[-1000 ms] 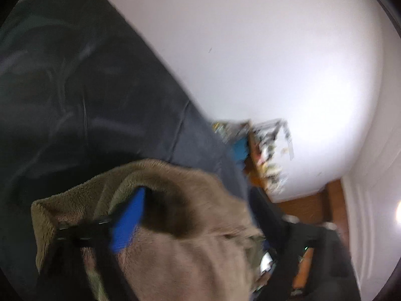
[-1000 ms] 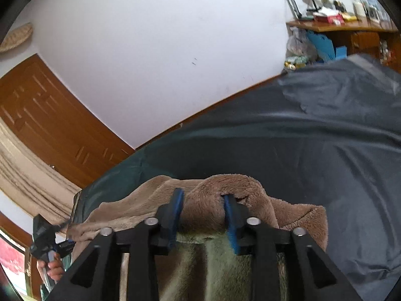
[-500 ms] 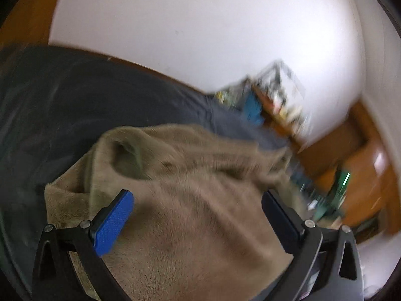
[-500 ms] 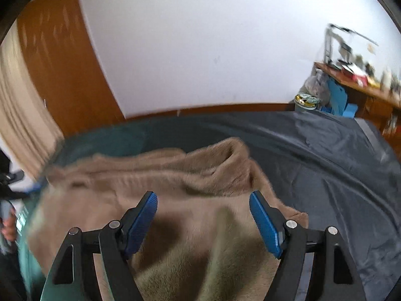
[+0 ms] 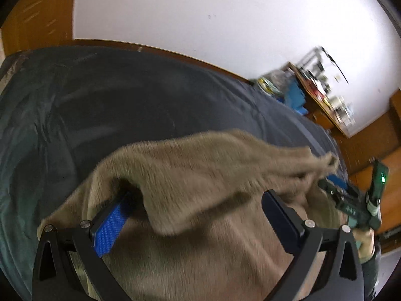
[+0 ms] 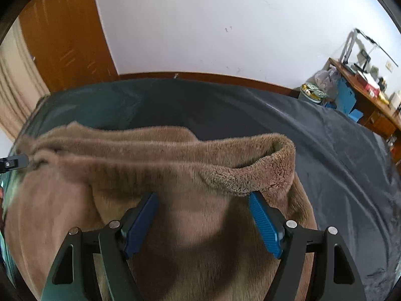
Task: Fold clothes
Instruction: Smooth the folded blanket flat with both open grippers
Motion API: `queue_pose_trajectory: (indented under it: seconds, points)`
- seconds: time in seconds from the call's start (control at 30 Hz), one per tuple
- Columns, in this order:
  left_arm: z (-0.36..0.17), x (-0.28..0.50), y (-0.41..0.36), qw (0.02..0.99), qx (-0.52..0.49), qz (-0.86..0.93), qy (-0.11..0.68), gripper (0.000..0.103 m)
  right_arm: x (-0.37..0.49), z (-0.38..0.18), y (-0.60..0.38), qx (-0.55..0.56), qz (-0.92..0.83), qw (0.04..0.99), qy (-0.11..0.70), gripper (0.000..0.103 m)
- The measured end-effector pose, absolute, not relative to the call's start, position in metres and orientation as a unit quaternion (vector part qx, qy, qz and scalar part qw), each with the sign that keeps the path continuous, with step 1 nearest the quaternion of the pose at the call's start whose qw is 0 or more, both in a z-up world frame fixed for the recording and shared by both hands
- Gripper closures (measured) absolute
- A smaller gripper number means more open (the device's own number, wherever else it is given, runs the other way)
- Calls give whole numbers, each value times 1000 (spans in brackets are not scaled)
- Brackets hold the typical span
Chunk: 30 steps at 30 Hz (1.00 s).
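Observation:
A brown fleece garment [image 5: 205, 175] lies on a dark bed cover [image 5: 112, 100], with a folded-over edge bunched across its far side. My left gripper [image 5: 195, 208] is open just above the garment, its blue pads wide apart and holding nothing. In the right wrist view the same garment [image 6: 175, 170] shows a thick rolled hem. My right gripper [image 6: 203, 210] is open over it, empty. The other gripper shows at the right edge of the left wrist view [image 5: 351, 205].
The dark cover [image 6: 338, 150] spreads far to the right and behind the garment. A white wall and wooden door [image 6: 65, 37] stand behind the bed. A cluttered wooden desk [image 6: 363, 92] with blue boxes stands at the far right.
Both grippers were shut on the fleece one second ago. They have opened and let it go, and the garment has dropped onto the bed with its edge folded over.

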State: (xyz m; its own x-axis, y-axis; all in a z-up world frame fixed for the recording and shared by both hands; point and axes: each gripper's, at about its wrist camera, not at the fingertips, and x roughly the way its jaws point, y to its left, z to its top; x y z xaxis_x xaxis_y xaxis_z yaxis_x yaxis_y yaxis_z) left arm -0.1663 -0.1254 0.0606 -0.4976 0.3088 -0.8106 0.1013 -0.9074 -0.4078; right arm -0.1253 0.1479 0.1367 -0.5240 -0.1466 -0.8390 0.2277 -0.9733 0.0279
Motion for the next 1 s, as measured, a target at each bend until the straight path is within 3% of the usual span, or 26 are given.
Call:
queue_pose_trajectory:
  seconds: [0.4,0.7,1.0]
  points:
    - [55,-180,-174,71,-425,820,-378,0,-151,126,162,423,-902,75,-32,25]
    - [71,-148,-139,69,-460,852,-240,0,-135,145,169,415,-907,63,-33,25]
    - [40,-171,-119,45,-480,846,-227,0,-133,141,149,442,-889,116,-6,25]
